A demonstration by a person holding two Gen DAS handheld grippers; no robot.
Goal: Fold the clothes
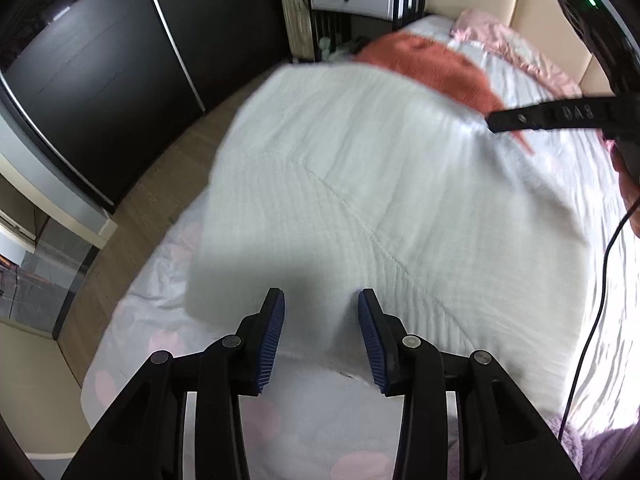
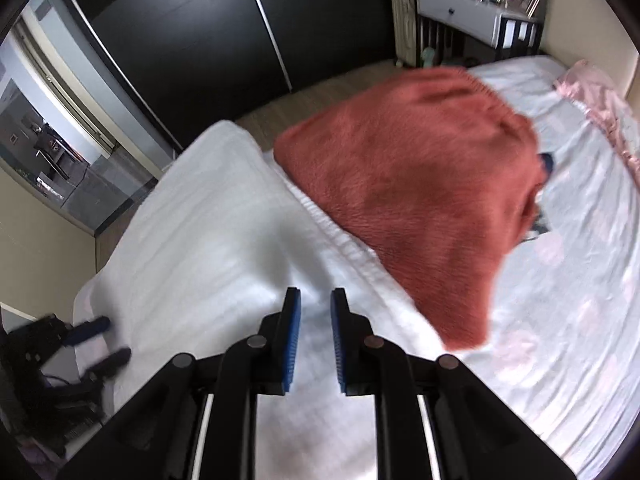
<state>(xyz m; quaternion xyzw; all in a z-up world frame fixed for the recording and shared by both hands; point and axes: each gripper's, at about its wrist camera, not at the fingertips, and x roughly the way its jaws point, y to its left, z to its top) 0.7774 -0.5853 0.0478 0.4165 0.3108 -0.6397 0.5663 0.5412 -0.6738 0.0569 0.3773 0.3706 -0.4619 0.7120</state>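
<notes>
Bedroom, pale bed (image 1: 600, 320): both grippers hang over a white ribbed garment spread flat for folding.

Directly under and ahead of the left gripper (image 1: 321, 336), the white ribbed garment (image 1: 380, 184) runs away up the bed, its long axis from the near hem toward the rust-orange fleece (image 2: 420, 184) lying just beyond and overlapping its far edge. Its jaws stand partly open, nothing between them, the near hem just below the pads. The right gripper (image 2: 316, 340) hovers over the garment's side near the fleece, jaws narrowly parted and holding nothing. I judge the left nearer the hem. Raised lettering on the right gripper's finger reads mirrored, seemingly "BAD"; otherwise nothing legible.
</notes>
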